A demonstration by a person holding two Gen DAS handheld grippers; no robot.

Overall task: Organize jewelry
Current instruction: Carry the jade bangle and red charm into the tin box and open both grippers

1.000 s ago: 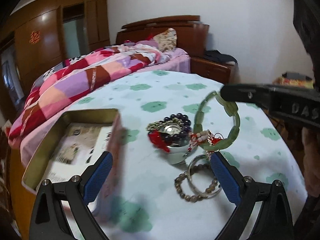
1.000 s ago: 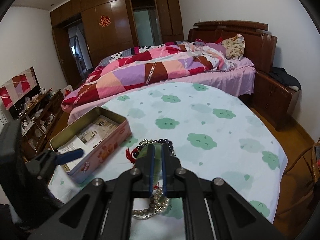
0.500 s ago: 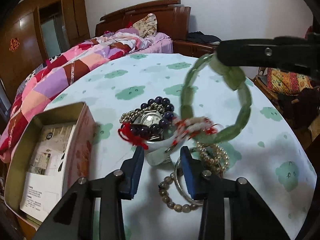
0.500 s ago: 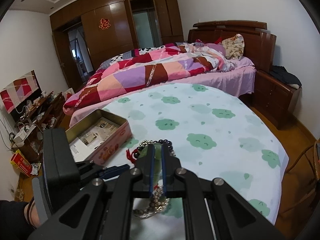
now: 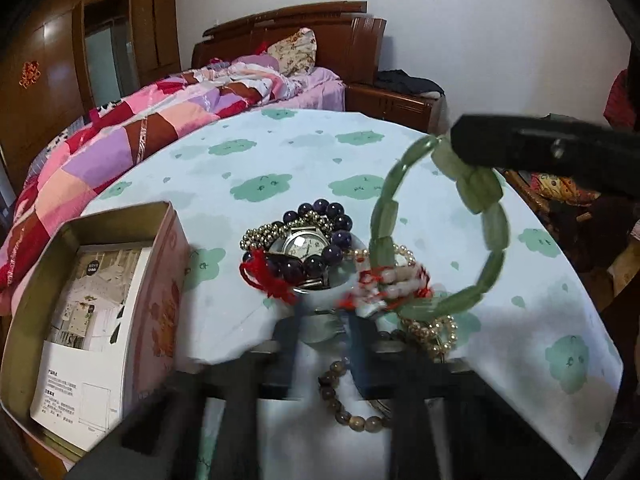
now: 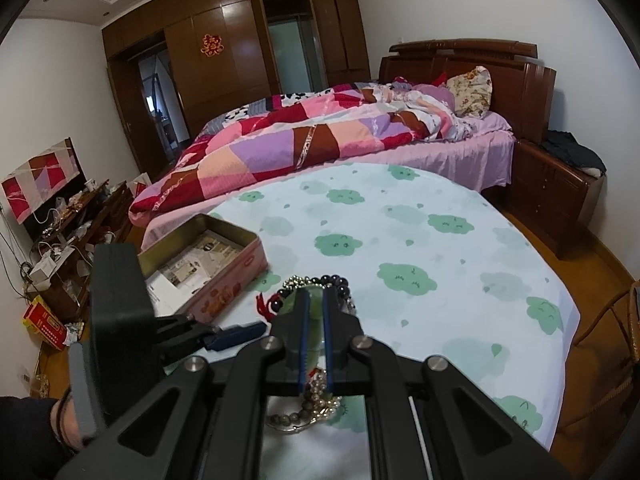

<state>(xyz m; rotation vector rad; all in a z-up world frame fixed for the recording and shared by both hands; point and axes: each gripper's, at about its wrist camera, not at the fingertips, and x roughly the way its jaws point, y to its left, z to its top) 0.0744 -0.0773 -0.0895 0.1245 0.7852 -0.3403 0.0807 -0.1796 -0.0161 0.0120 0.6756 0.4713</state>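
Above the table, right gripper point(image 6: 314, 300) pinches jade bracelet point(image 5: 490, 222); blurred left gripper's point(image 5: 324, 332) state unclear.

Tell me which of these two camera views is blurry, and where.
Left wrist view: the left gripper is smeared by motion blur, as is the red thread on the green bracelet; the watch stays fairly sharp. Right wrist view: sharp throughout, jaws closed on the bracelet; fisheye bending at the edges.

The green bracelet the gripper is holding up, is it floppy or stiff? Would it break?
The green bracelet keeps a round hoop while pinched at its top by the right gripper, so it is probably fairly stiff. Its separate stone-like segments suggest some flex, some weight, and chipping if dropped.
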